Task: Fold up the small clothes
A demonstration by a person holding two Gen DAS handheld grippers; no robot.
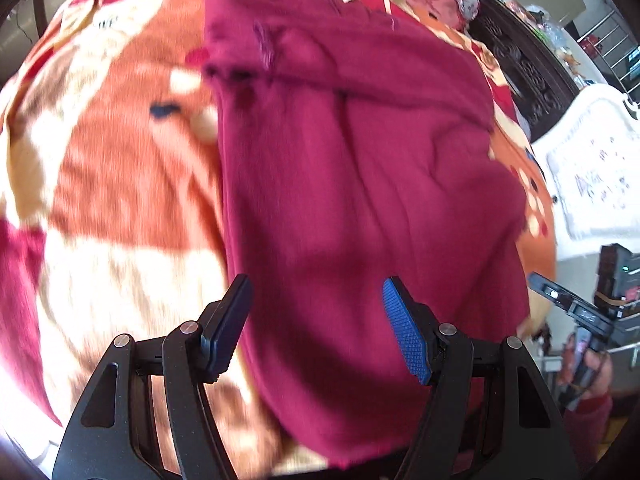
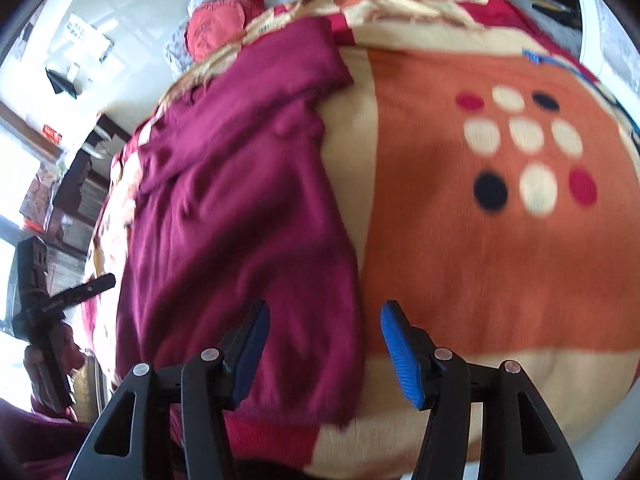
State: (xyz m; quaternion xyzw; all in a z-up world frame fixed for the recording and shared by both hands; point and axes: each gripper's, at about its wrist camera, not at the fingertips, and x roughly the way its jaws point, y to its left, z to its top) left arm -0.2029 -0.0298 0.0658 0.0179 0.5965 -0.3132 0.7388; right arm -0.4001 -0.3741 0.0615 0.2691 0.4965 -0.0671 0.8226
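Orange, cream and red, the fleece blanket [image 2: 480,240] covers the whole bed and is the biggest thing under me. On it lies the maroon top [image 1: 360,180], spread lengthwise from the blanket's near edge up toward the far end, where red pillows [image 2: 216,28] sit. In the right wrist view it lies on the left part of the blanket, with the spotted orange panel bare beside it.

The top looks partly folded to me: its long sides run fairly straight and a flap lies across the upper part, as if a sleeve or side were already turned in. It is still long, so I judge the crosswise folds, bringing the bottom up toward the top, are left to do.

My left gripper [image 1: 316,320] hangs over the top's lower left edge, jaws spread and nothing between them. My right gripper [image 2: 324,344] hangs over the lower right edge, also spread and empty; neither pad presses on cloth. Both views are blurred, so finer seams I cannot make out.
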